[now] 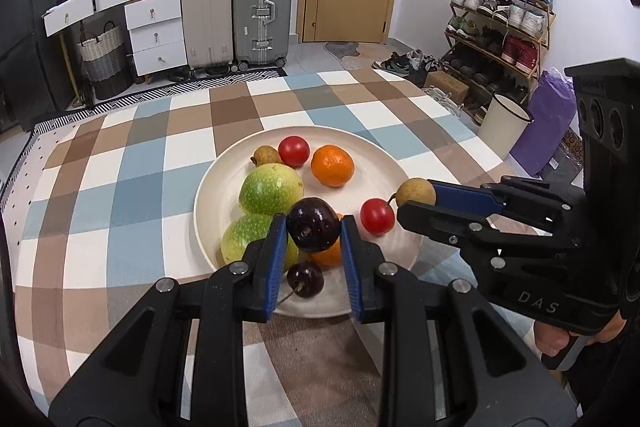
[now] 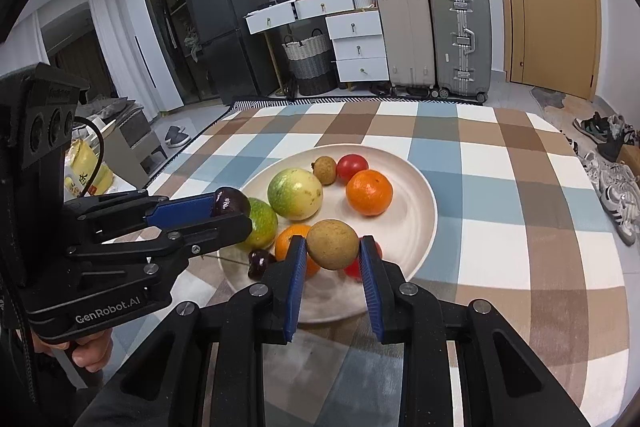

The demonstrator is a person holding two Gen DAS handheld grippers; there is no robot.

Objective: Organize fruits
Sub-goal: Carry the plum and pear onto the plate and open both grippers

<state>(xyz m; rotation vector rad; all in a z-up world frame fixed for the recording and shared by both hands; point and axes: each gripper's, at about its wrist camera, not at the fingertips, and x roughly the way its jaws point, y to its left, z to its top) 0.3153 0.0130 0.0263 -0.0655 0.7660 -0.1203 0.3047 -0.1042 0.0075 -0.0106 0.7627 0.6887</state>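
We see the checked worktop carrying a white plate of fruit. Our left hand-held gripper clamps a dark cherry over the plate's 6 o'clock edge; our right hand-held gripper grips a small brown fruit there too.

Left view: sits on the left gripper, looks down at a slant, close to the plate on the table, facing the door.
Right view: sits on the right gripper, slanting down, close, facing the suitcases.
Shared: plate, table, and each other's gripper.
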